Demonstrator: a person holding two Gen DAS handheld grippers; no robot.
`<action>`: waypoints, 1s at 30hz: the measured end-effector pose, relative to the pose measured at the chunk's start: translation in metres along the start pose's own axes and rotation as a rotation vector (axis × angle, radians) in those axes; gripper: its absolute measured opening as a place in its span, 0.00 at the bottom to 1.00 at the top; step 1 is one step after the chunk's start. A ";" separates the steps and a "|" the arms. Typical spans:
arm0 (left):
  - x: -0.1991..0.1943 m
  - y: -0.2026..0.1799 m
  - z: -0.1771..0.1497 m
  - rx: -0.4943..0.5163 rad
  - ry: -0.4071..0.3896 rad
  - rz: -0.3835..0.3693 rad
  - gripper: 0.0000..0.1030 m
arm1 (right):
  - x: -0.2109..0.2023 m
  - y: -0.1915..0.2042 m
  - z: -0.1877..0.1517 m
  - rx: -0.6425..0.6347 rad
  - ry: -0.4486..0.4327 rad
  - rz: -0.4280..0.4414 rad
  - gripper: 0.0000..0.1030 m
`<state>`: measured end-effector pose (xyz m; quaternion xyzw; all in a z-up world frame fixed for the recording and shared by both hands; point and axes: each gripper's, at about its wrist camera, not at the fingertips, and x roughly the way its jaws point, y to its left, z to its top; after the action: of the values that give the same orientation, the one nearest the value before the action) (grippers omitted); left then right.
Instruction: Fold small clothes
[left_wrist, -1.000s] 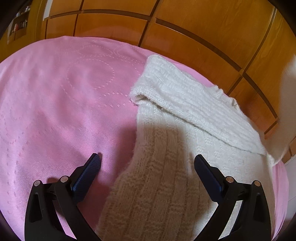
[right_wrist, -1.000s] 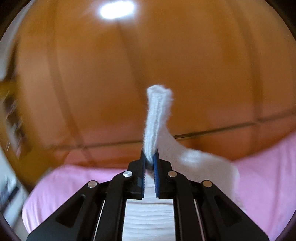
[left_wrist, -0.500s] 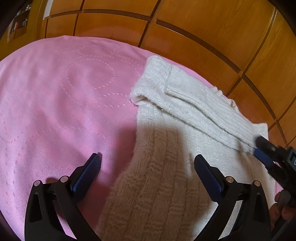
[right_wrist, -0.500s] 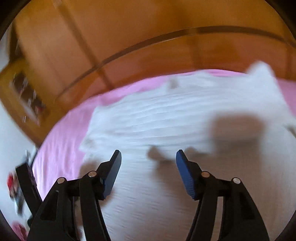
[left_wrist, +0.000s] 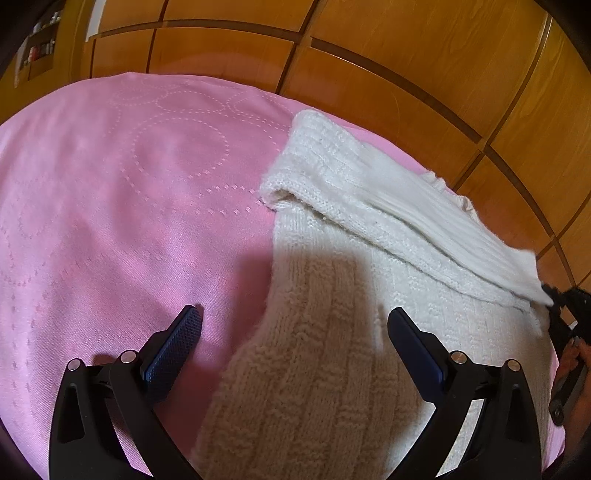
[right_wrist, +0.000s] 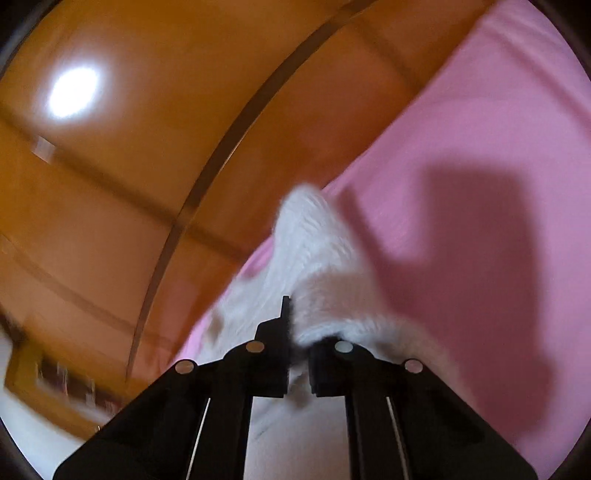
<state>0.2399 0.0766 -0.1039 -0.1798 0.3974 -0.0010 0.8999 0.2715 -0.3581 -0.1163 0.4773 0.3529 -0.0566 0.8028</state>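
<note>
The left hand-held gripper (left_wrist: 291, 334) points downward, jaws spread wide; the right hand-held gripper (right_wrist: 295, 343) is closing on white knit.

Warm indoor light; both fisheye views bend and darken at the rims. The left wrist view is sharp, the right wrist view motion-blurred, with glare on the wooden wardrobe (right_wrist: 74, 92) and a hard shadow across the pink bedspread (right_wrist: 480, 240).

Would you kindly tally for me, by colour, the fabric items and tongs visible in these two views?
White knitted garment: 1
Pink bedspread: 1
Black tongs with blue pads: 2, the left tongs and the right tongs, which are closing on a fold of the garment
Total: 4
</note>
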 end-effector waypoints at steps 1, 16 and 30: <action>0.000 0.000 0.000 0.002 0.000 0.002 0.97 | -0.004 -0.012 0.005 0.023 -0.023 -0.030 0.06; -0.009 -0.030 0.021 0.044 0.001 -0.010 0.97 | 0.018 -0.016 -0.025 -0.132 -0.045 -0.168 0.09; 0.047 -0.113 0.078 0.143 0.049 -0.040 0.82 | 0.021 0.000 -0.018 -0.191 -0.062 -0.231 0.09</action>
<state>0.3435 -0.0103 -0.0526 -0.1229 0.4146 -0.0520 0.9002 0.2781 -0.3387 -0.1343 0.3532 0.3842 -0.1294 0.8432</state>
